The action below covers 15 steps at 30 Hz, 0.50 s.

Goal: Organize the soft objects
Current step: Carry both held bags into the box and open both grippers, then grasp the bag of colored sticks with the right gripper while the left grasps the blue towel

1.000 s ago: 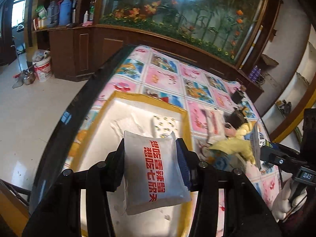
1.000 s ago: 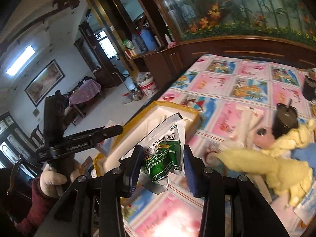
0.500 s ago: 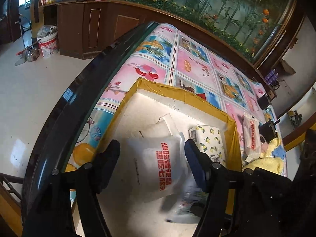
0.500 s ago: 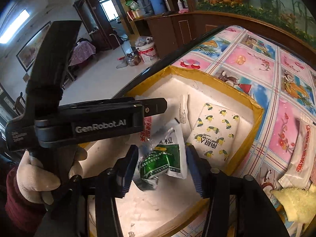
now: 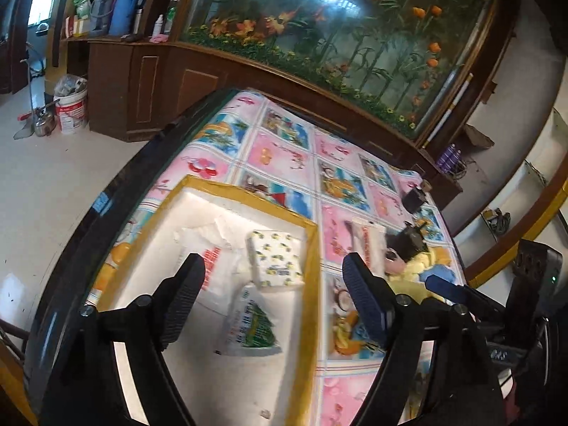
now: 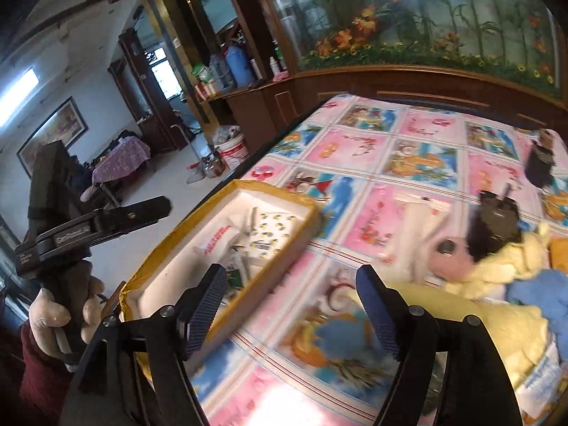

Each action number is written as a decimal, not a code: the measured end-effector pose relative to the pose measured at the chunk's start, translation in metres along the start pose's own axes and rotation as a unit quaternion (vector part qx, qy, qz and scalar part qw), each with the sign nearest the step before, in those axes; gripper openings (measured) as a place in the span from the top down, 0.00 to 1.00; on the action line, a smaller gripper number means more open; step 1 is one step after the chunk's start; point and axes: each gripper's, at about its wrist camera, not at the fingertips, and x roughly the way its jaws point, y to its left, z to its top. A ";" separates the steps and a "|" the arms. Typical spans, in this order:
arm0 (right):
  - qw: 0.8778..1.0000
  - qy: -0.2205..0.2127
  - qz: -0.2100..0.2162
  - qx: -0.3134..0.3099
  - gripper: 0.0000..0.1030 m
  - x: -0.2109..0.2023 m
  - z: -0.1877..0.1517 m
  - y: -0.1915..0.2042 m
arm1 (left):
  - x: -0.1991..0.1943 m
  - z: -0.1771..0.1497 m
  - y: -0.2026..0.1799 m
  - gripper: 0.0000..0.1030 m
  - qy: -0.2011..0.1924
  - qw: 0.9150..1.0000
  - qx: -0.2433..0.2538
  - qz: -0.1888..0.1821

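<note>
A: How many packs lie in the box (image 5: 312, 248)?

B: Three; a white pack (image 5: 216, 273) with red print at the left, a lemon pack (image 5: 275, 259) at the far right corner, a green pack (image 5: 250, 323) nearer the camera; all three rest on the white floor of the yellow-rimmed box, which sits on the cloth (image 5: 284, 152) by the table's left edge.

A: And the two grippers?

B: The left gripper (image 5: 273, 298) hangs over the box, jaws spread wide, nothing between them; the right gripper (image 6: 291, 305) is over the cloth just beside the box, jaws likewise spread and empty.

A: What is outside the box?

B: One heap (image 6: 497, 277) of yellow and blue soft things at the right, well apart from the box; a gloved hand (image 6: 53, 316) grips the left gripper's handle.
</note>
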 end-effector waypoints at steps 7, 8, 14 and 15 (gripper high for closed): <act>0.991 -0.020 -0.087 0.103 0.22 -0.080 -0.054 -0.119 | 0.049 -0.043 -0.072 0.20 0.081 0.993 0.075 -0.028; 0.988 -0.021 -0.100 0.114 0.22 -0.089 -0.063 -0.134 | 0.058 -0.049 -0.080 0.20 0.092 0.992 0.081 -0.030; 0.968 -0.037 -0.151 0.199 0.22 -0.131 -0.103 -0.209 | 0.087 -0.072 -0.121 0.20 0.114 0.986 0.122 -0.014; 0.964 -0.039 -0.157 0.210 0.22 -0.136 -0.108 -0.220 | 0.090 -0.073 -0.126 0.20 0.111 0.985 0.134 -0.004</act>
